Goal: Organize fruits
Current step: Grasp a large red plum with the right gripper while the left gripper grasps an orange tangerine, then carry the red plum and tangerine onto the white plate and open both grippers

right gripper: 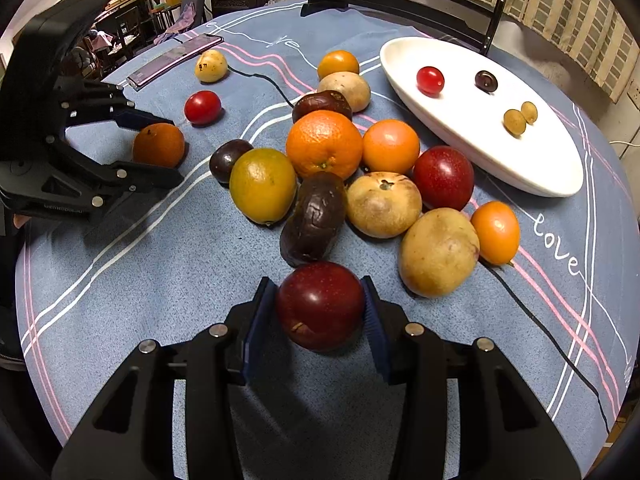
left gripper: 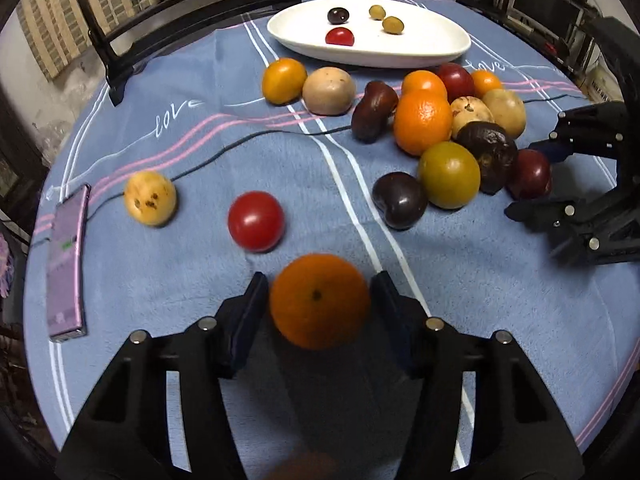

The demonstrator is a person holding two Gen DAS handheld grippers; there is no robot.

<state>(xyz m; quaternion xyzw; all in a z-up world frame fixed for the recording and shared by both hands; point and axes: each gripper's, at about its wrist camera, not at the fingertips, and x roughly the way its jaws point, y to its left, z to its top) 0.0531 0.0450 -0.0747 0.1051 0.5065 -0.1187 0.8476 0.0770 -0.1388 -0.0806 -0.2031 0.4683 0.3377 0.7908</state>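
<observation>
The left gripper (left gripper: 319, 292) straddled a small orange (left gripper: 319, 306) with gaps either side, unclamped, while the right gripper (right gripper: 320, 300) pinched a red plum (right gripper: 320, 305), likely to sort both toward the white dish (right gripper: 532, 178).

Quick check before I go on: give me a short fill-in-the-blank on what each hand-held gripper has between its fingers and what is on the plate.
1. The left hand-held gripper has an ____ mandarin between its fingers.
2. The right hand-held gripper has a dark ____ plum between its fingers.
3. The white plate holds ____ small fruits.
4. The phone lies on the blue ____.

Missing words: orange; red; four; tablecloth
</observation>
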